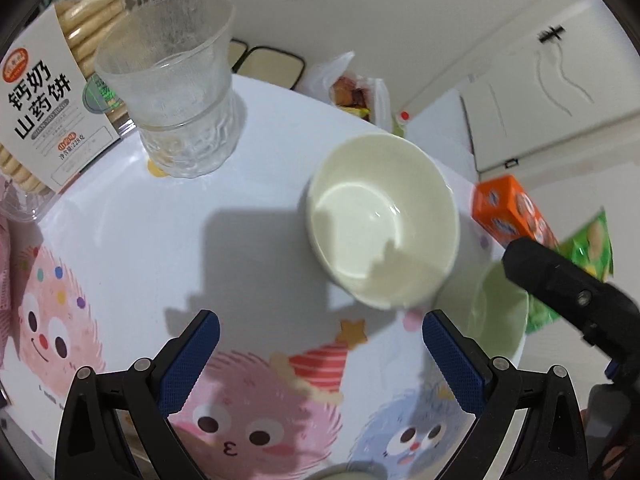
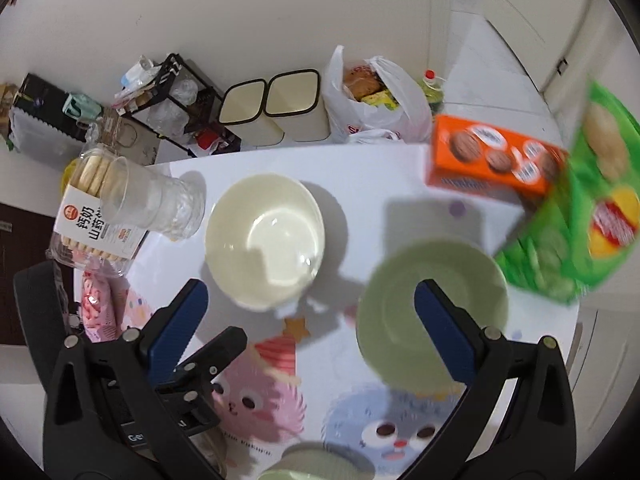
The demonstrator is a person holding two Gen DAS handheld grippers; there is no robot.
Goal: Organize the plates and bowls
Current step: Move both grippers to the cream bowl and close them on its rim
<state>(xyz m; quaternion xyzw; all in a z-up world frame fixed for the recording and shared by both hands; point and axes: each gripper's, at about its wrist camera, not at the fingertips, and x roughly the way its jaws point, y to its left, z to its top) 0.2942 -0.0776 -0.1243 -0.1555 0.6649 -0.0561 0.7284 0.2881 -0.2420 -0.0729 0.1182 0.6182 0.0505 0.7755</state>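
A cream bowl (image 1: 382,220) sits upright on the cartoon-print tablecloth (image 1: 132,248); it also shows in the right wrist view (image 2: 266,240). A pale green bowl (image 2: 432,312) sits to its right, seen partly in the left wrist view (image 1: 500,312). My left gripper (image 1: 320,344) is open and empty, short of the cream bowl. My right gripper (image 2: 310,308) is open, its right finger over the green bowl, holding nothing. Another pale rim (image 2: 316,464) shows at the bottom edge.
A clear glass cup (image 1: 180,92) stands at the back left beside a biscuit box (image 1: 40,92). An orange cookie box (image 2: 492,156) and green snack bag (image 2: 580,220) stand at the right. Bins (image 2: 276,108) and a bag (image 2: 372,96) sit on the floor beyond the table.
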